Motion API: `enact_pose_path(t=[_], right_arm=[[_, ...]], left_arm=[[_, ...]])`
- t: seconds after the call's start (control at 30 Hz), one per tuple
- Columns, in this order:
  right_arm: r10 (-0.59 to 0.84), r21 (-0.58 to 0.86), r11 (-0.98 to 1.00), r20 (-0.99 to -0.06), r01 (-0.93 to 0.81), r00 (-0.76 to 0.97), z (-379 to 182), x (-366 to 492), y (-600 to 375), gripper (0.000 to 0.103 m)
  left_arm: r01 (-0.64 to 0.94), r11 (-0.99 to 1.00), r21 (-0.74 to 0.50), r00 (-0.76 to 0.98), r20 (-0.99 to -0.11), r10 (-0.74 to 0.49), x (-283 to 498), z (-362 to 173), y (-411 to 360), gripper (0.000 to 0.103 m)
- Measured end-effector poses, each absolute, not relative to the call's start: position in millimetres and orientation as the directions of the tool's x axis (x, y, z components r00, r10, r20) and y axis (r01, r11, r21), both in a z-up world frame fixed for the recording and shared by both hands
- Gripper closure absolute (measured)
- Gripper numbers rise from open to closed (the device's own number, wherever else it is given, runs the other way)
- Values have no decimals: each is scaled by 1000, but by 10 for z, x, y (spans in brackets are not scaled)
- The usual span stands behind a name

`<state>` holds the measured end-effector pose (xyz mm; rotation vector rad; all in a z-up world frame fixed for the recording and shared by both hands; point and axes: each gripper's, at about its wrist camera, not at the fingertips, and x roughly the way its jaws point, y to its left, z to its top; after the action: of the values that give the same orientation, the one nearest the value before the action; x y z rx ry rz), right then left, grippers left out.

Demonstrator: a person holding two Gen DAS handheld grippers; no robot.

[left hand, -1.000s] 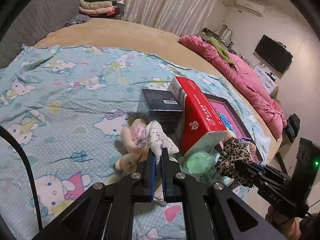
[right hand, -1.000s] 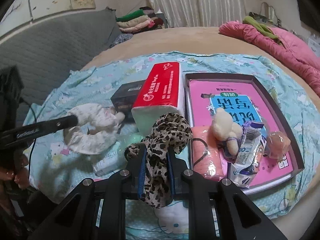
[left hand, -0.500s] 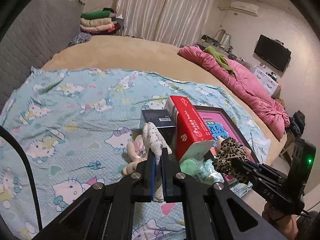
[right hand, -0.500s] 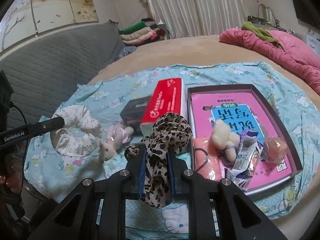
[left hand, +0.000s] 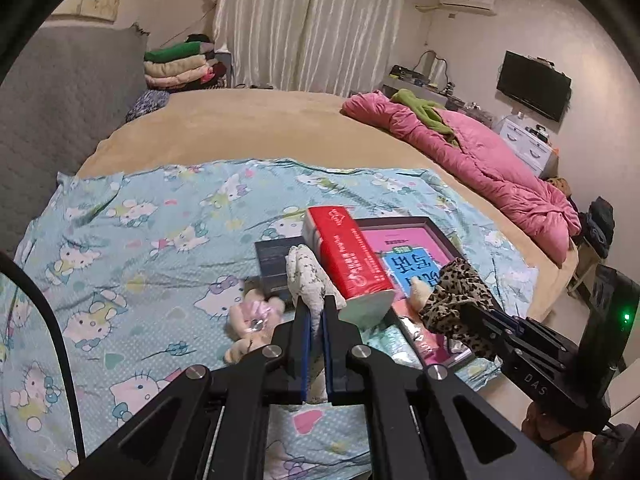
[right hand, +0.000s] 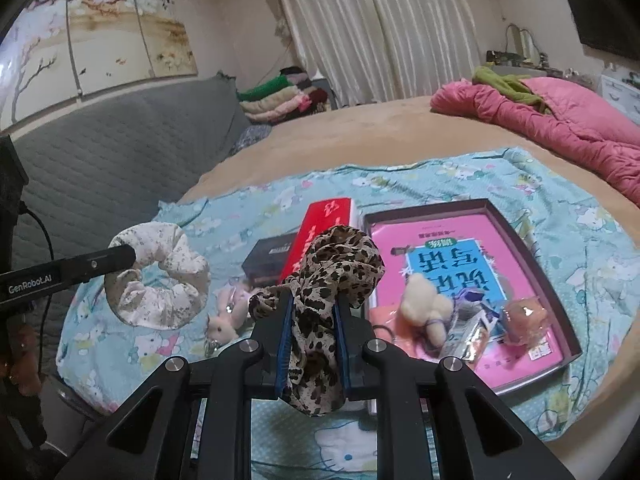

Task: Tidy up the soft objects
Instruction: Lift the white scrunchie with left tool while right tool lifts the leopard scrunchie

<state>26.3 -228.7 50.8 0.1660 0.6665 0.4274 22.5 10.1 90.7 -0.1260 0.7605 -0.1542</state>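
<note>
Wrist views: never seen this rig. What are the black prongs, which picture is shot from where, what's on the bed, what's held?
No robot arm: a person holds a two-finger gripper in each hand, with a fisheye camera on each looking along the fingers. The left gripper is shut on a white floral scrunchie. The right gripper is shut on a leopard-print scrunchie. On the cartoon-cat sheet lie a red tissue pack, a dark box, a pink plush bunny and a tray holding small soft items.

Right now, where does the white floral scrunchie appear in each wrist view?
Left wrist view: white floral scrunchie low centre, seen edge-on, pinched in the left gripper.
Right wrist view: left of centre, a full ring hanging above the sheet.
Shared landmark: red tissue pack.
</note>
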Motion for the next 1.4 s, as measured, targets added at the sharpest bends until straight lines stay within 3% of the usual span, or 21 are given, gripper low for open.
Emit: enact_pose_path(t=[0.73, 1.4], right_arm=[[393, 347, 908, -503, -237, 770, 619, 209, -2890, 84], [258, 353, 931, -474, -87, 842, 698, 163, -3508, 84]], left_arm=[[226, 965, -137, 685, -681, -257, 288, 1070, -749, 98], [310, 944, -114, 675, -673, -303, 443, 1175, -1298, 98]])
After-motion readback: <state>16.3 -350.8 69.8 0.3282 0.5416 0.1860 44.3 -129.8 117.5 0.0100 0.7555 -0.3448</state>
